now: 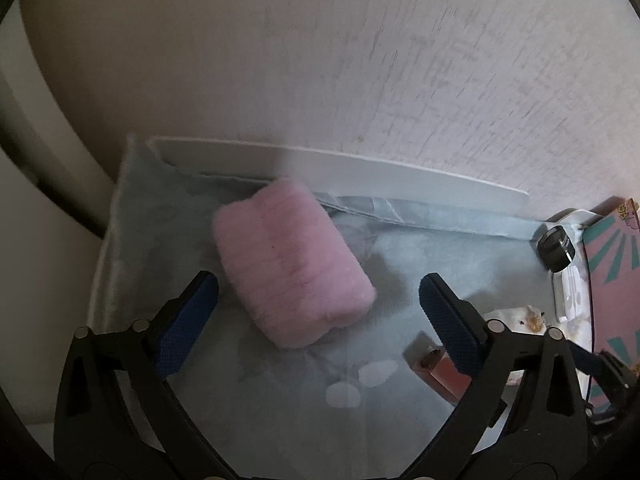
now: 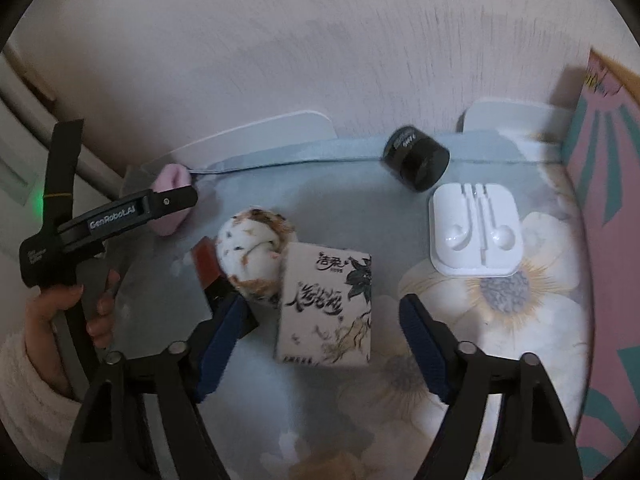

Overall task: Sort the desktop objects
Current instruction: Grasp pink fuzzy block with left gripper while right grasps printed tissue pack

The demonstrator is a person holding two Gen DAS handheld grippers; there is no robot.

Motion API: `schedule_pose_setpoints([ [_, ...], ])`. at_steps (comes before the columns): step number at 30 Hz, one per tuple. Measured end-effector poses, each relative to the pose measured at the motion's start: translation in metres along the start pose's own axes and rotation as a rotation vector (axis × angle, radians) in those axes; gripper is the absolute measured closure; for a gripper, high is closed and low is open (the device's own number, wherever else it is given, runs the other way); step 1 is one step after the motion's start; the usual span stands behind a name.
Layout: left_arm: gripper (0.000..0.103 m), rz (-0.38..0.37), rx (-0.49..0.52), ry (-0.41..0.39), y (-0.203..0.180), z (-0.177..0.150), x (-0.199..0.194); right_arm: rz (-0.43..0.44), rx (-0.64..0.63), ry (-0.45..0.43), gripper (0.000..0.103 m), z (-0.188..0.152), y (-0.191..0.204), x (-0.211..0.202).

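Already both jaws stand spread, pinching nothing: the left gripper (image 1: 318, 290) straddles the pink pouch (image 1: 290, 264) near the tabletop's (image 2: 360, 208) back-left corner; the right gripper (image 2: 324, 316) frames the tissue pack (image 2: 326, 308), risking nudging the plush ball (image 2: 252, 252) touching it.

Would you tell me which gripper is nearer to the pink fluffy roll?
Left. The left gripper has the pink fluffy roll between its open fingers; the right gripper sits farther off, over the tissue pack.

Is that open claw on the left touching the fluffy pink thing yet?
Apart. The left wrist view shows the left gripper open, a gap between each finger and the pink plush roll.
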State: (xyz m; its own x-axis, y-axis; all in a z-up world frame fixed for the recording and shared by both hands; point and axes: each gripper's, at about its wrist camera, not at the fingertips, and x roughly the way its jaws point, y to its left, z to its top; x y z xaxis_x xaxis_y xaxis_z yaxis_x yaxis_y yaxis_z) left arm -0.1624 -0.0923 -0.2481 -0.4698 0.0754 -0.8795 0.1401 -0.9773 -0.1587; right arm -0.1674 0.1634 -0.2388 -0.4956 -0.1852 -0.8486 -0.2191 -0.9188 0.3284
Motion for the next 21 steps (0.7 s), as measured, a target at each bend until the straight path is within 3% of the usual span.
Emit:
schedule_pose_setpoints([
  [1, 0.011, 0.001, 0.001, 0.01, 0.0, -0.001, 0.004, 0.006, 0.004, 0.006, 0.042, 0.0, -0.001, 0.002],
  [4, 0.037, 0.047, 0.046, 0.001, -0.006, -0.003, 0.007, -0.005, -0.013, 0.009, 0.059, -0.001, 0.002, 0.004],
  [6, 0.051, 0.079, 0.075, -0.006, -0.009, -0.003, 0.007, -0.015, -0.022, 0.005, 0.06, -0.002, 0.003, 0.004],
  [16, 0.057, 0.059, 0.041, -0.03, -0.01, -0.006, -0.016, -0.055, -0.04, 0.002, 0.061, 0.0, 0.004, -0.014],
  [21, 0.057, 0.035, 0.034, -0.023, -0.02, -0.013, -0.041, -0.094, -0.039, 0.047, 0.061, -0.004, 0.0, -0.032],
])
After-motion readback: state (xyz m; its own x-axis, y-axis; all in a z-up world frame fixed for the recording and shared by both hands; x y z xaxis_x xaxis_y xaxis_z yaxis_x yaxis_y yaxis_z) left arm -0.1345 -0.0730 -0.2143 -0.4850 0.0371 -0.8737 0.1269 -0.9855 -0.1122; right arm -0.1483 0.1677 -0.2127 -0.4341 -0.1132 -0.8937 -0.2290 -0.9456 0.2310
